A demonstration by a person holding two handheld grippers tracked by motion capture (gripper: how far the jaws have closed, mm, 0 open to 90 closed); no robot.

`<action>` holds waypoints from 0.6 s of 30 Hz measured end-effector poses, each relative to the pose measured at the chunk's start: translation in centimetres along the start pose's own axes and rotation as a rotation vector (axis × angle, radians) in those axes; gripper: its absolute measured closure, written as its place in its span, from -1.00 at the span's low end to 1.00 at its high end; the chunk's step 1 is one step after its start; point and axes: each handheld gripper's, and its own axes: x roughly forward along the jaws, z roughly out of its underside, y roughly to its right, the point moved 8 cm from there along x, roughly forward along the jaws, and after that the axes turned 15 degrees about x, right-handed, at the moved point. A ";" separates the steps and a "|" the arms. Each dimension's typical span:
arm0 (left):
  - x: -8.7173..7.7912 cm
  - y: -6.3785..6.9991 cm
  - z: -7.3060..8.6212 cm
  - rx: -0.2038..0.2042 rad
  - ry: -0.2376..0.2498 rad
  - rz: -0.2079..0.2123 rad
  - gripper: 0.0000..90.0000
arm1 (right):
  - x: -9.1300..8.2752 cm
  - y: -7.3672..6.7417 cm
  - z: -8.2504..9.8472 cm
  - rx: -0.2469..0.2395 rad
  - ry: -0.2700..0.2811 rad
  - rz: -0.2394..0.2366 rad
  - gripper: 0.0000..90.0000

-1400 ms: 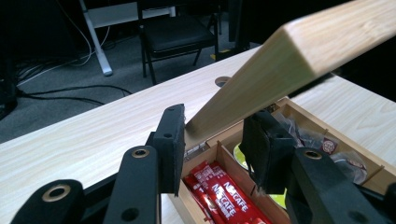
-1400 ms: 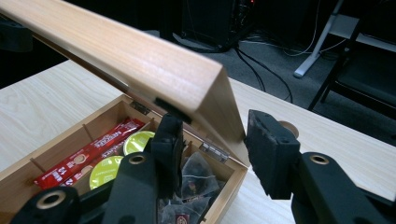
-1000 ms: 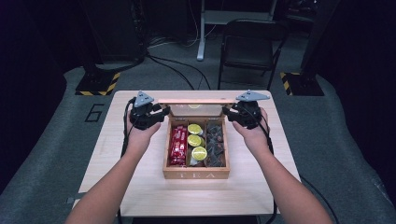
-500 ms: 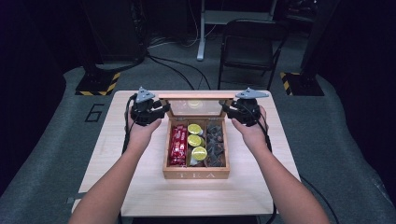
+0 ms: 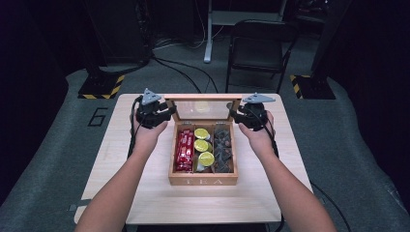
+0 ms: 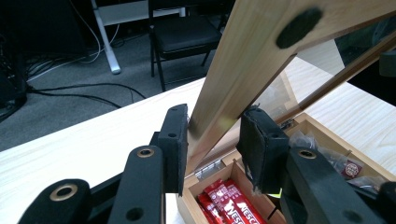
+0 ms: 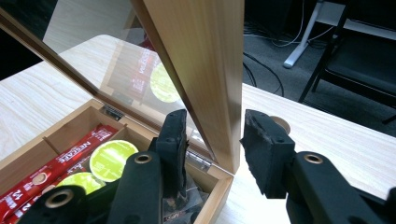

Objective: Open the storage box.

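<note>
Both grippers have swung the lid point(image 5: 202, 109) up from a flatter tilt to near upright, and the left gripper point(image 6: 212, 135) has eased its jaws tighter meanwhile. Each one is clamped on a side rail of the lid's wooden frame, the right gripper point(image 7: 212, 140) mirroring the left, probably so the glazed lid rises evenly on its hinges without twisting. It stands at the back of the tea box point(image 5: 203, 181), mid-surface point(image 5: 145, 203), between the two hands.
</note>
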 end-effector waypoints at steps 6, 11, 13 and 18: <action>0.2 -0.1 0.0 0.003 -0.001 -0.003 0.40 | 0.6 0.1 0.3 -0.001 -0.014 -0.003 0.32; 0.4 -0.2 -0.1 0.011 -0.004 -0.013 0.41 | 1.1 0.4 0.5 -0.012 -0.022 -0.001 0.33; 0.5 -0.3 -0.1 0.015 -0.005 -0.019 0.41 | 1.3 0.5 0.6 -0.012 -0.024 0.001 0.33; 0.6 -0.3 -0.1 0.016 -0.006 -0.015 0.41 | 1.8 0.7 0.8 -0.014 -0.022 0.009 0.33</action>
